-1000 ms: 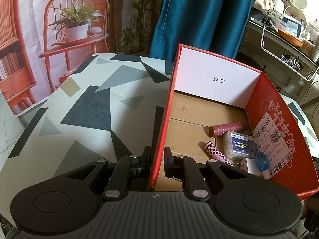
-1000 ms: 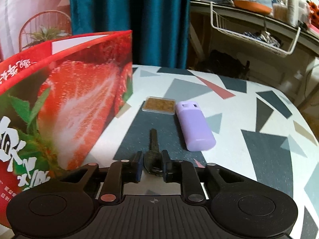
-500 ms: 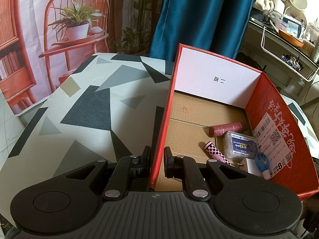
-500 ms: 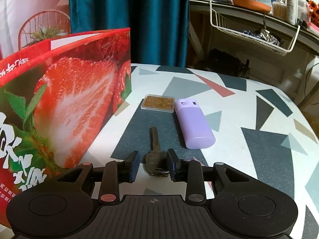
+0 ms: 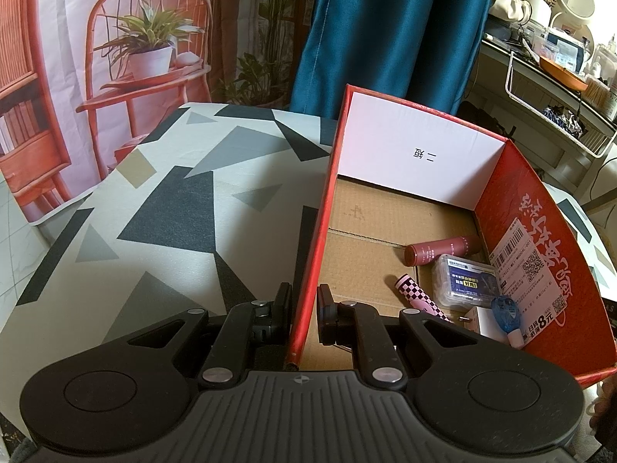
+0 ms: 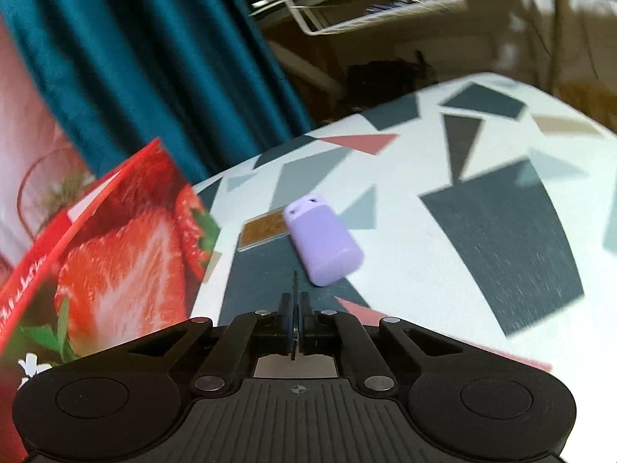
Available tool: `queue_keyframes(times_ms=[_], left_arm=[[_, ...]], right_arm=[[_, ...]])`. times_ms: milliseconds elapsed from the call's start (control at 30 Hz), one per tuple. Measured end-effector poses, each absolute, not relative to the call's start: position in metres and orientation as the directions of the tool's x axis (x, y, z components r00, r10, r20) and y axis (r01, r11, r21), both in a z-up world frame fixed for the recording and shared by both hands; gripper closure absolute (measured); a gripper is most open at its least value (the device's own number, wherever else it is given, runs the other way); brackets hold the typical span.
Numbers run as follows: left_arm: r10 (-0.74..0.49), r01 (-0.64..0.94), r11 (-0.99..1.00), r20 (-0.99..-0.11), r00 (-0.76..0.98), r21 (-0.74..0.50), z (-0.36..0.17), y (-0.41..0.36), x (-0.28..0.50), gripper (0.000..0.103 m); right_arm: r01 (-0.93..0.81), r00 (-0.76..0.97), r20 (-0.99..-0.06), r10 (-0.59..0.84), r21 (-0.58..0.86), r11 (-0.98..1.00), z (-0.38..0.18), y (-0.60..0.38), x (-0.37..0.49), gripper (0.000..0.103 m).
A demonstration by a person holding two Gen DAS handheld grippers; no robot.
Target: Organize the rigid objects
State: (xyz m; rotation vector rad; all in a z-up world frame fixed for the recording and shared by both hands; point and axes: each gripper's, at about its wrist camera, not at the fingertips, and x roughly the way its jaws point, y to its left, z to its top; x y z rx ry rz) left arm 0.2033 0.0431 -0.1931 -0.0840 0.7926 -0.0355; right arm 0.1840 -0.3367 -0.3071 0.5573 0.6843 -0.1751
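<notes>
My left gripper (image 5: pixel 304 293) is shut on the left wall of the red cardboard box (image 5: pixel 513 200), one finger on each side of it. Inside the box lie a maroon tube (image 5: pixel 443 250), a clear case with a blue label (image 5: pixel 466 281), a pink checkered tube (image 5: pixel 418 295) and a small blue-and-white item (image 5: pixel 507 308). In the right wrist view my right gripper (image 6: pixel 295 301) is closing its jaws tight on a dark key (image 6: pixel 295 283), held edge-on with its tip poking forward. Beyond it a purple case (image 6: pixel 322 245) and a flat amber case (image 6: pixel 264 231) rest on the table.
The box's strawberry-printed outer wall (image 6: pixel 127 247) rises close on the left of the right gripper. The patterned tablecloth (image 6: pixel 482 262) stretches to the right. A teal curtain (image 6: pixel 154 58) and a cluttered shelf with a wire basket (image 5: pixel 559 115) stand behind the table.
The right gripper's fingers have closed on the key, which lay flat between them before. That gripper has rolled, so the scene now looks tilted and blurred. The left gripper has not moved.
</notes>
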Motion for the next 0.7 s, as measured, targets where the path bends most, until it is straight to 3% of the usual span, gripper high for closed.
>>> queue_keyframes(times_ms=[700], left_arm=[[-0.065, 0.000, 0.996, -0.709, 0.702, -0.092, -0.193, 0.044, 0.203, 0.089]], right_arm=[[0.147, 0.710, -0.703, 0.053, 0.222, 0.964, -0.303, -0.286, 0.205, 0.094]])
